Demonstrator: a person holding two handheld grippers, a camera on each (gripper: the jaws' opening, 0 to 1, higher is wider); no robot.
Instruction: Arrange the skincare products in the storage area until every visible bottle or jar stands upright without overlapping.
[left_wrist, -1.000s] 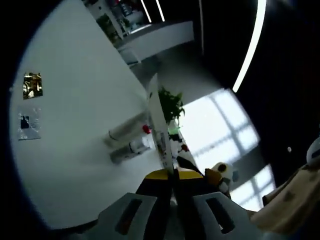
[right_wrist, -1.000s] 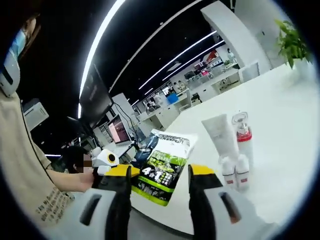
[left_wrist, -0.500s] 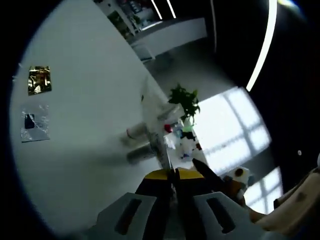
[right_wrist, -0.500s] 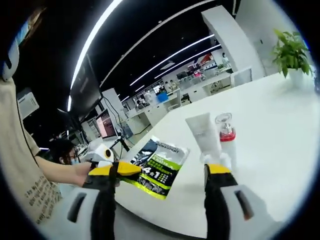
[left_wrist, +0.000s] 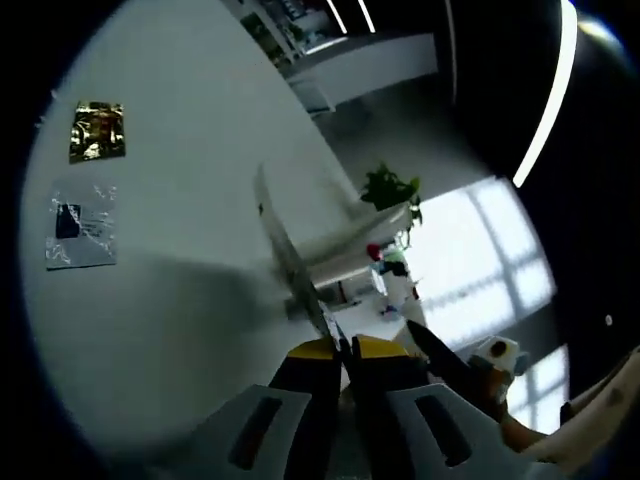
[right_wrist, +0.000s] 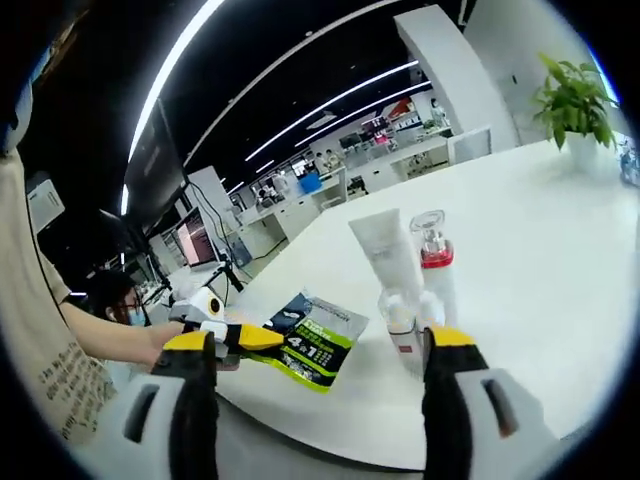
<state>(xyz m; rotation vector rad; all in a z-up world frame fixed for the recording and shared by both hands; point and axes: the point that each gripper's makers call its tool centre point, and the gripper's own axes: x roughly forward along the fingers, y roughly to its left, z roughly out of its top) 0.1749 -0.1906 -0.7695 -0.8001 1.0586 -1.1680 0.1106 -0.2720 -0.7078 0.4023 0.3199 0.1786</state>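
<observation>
In the right gripper view, the right gripper (right_wrist: 325, 375) has its two yellow-tipped fingers (right_wrist: 452, 338) spread wide apart with nothing between them. Beyond the gap, on a white table (right_wrist: 540, 250), stands a group of skincare products: a white tube (right_wrist: 381, 252) upright on its cap, a clear bottle with a red collar (right_wrist: 434, 262) just beside it, and two small white bottles (right_wrist: 405, 318) in front, close to the right fingertip. To the left of the gap, the left gripper (right_wrist: 232, 335) reaches in and pinches the edge of a flat green and black sachet (right_wrist: 315, 342), which lies on the table edge. In the left gripper view, the left gripper (left_wrist: 345, 350) has its fingers nearly closed on that sachet (left_wrist: 292, 265), seen edge-on and blurred, rising straight ahead of the fingertips. Far left of the fingers lie a gold packet (left_wrist: 97, 131) and a clear packet (left_wrist: 80, 225).
</observation>
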